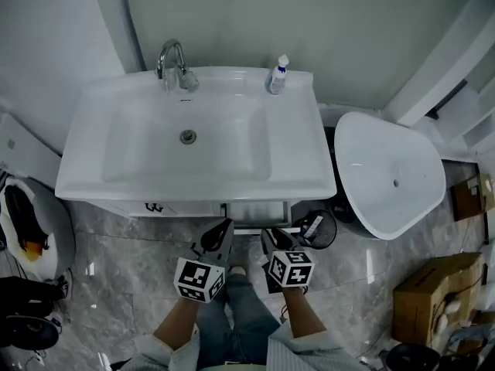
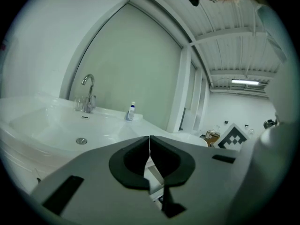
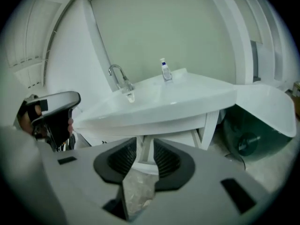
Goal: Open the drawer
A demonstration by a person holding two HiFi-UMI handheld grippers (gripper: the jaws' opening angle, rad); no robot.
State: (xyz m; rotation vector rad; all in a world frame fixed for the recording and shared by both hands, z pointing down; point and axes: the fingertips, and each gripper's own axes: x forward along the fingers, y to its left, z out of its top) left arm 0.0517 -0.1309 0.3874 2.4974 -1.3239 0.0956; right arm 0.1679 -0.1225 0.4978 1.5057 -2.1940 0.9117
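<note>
A white vanity with a basin stands in front of me. Under its front edge a white drawer looks pulled out a little; the right gripper view shows the white panels below the basin. My left gripper hangs just in front of the vanity, left of the drawer, and its jaws are shut with the tips touching and nothing between them. My right gripper is beside it, in front of the drawer. Its jaws are open with a narrow gap and hold nothing.
A chrome faucet and a small bottle stand at the basin's back. A big white lidded tub is at the right, with a dark round bin beside the drawer. Cardboard boxes lie on the marble floor.
</note>
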